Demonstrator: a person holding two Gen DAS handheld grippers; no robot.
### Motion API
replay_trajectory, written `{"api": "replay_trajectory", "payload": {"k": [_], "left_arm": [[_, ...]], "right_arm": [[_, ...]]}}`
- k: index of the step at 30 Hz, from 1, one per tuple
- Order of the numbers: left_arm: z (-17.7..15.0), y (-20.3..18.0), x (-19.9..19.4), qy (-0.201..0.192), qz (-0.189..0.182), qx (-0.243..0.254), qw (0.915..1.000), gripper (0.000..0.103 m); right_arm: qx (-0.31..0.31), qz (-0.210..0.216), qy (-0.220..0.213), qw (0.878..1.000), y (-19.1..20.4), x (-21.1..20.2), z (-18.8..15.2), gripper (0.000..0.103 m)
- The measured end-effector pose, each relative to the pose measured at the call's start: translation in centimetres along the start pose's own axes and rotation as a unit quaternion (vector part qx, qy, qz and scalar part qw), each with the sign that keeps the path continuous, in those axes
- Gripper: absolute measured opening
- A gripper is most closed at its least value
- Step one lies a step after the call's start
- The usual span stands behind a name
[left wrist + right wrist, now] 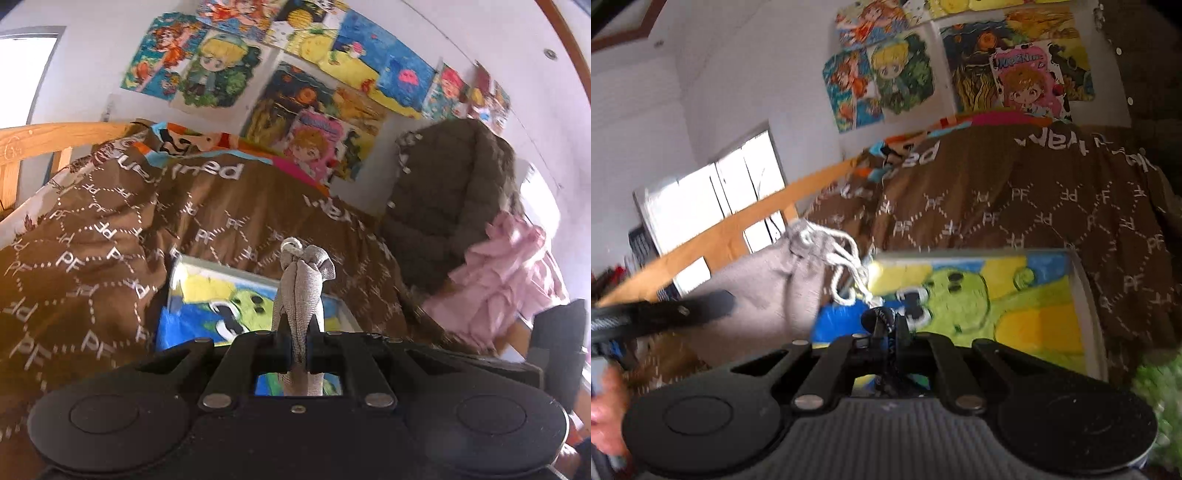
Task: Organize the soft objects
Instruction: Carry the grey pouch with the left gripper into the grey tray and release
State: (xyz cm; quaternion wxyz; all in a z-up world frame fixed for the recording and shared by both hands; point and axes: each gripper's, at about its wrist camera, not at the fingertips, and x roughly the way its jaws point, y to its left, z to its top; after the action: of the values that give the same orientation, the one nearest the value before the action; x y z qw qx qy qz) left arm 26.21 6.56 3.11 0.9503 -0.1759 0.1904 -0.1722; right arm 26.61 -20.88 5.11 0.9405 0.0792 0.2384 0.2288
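My left gripper (298, 345) is shut on the bunched top of a grey drawstring pouch (303, 291), held above a colourful painted canvas (221, 299) on the bed. In the right wrist view the same grey pouch (764, 291) hangs at the left with its white cord (846, 269) trailing, and the left gripper (665, 314) shows as a black bar over it. My right gripper (888, 332) is shut on a small dark rolled fabric item with blue (882, 321), held over the canvas (997, 295).
A brown patterned duvet (92, 240) covers the bed, with a wooden bed frame (37, 144) at the left. A dark puffer jacket (450, 192) and pink cloth (506, 273) hang at the right. Posters (295, 66) cover the wall. Green fuzzy material (1160, 398) lies at the right.
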Motion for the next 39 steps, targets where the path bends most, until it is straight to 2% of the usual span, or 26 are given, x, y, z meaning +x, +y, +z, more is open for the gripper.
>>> {"api": "replay_trajectory", "payload": {"k": [7,13,16,21,28,33,35,36,39], "left_arm": [[0.2,2.6,6.0,0.013,0.032,-0.013,0.9993,0.006],[-0.2,4.4,9.9,0.034,0.029,-0.035,0.9984,0.006],[-0.8,5.0,10.9,0.052,0.038,-0.035,0.9973,0.006],[-2.0,6.1,11.9,0.078,0.052,-0.029,0.9952,0.007],[-2.8,6.8,12.7,0.111,0.077,-0.030,0.9904,0.008],[-3.2,6.2,12.9,0.126,0.096,-0.011,0.9873,0.012],[-3.4,5.7,12.8,0.130,0.101,0.004,0.9863,0.020],[-3.5,5.5,12.7,0.131,0.102,0.008,0.9861,0.021],[-3.5,4.9,12.2,0.128,0.100,0.011,0.9867,0.028]], "right_arm": [[0.042,0.017,-0.022,0.999,-1.1,4.4,1.5,0.004],[0.095,0.001,-0.014,0.995,-3.8,7.4,1.0,0.004],[0.125,-0.016,-0.003,0.992,-5.4,8.5,0.4,0.004],[0.140,-0.034,0.010,0.990,-6.8,9.6,-0.3,0.004],[0.140,-0.007,0.036,0.990,-6.0,10.9,-0.7,0.004],[0.127,-0.008,0.057,0.990,-5.3,11.4,-0.8,0.011],[0.128,-0.010,0.063,0.990,-5.3,11.3,-0.9,0.017],[0.128,-0.010,0.065,0.990,-5.3,11.2,-0.9,0.019],[0.121,-0.012,0.070,0.990,-5.1,10.7,-0.9,0.038]]}}
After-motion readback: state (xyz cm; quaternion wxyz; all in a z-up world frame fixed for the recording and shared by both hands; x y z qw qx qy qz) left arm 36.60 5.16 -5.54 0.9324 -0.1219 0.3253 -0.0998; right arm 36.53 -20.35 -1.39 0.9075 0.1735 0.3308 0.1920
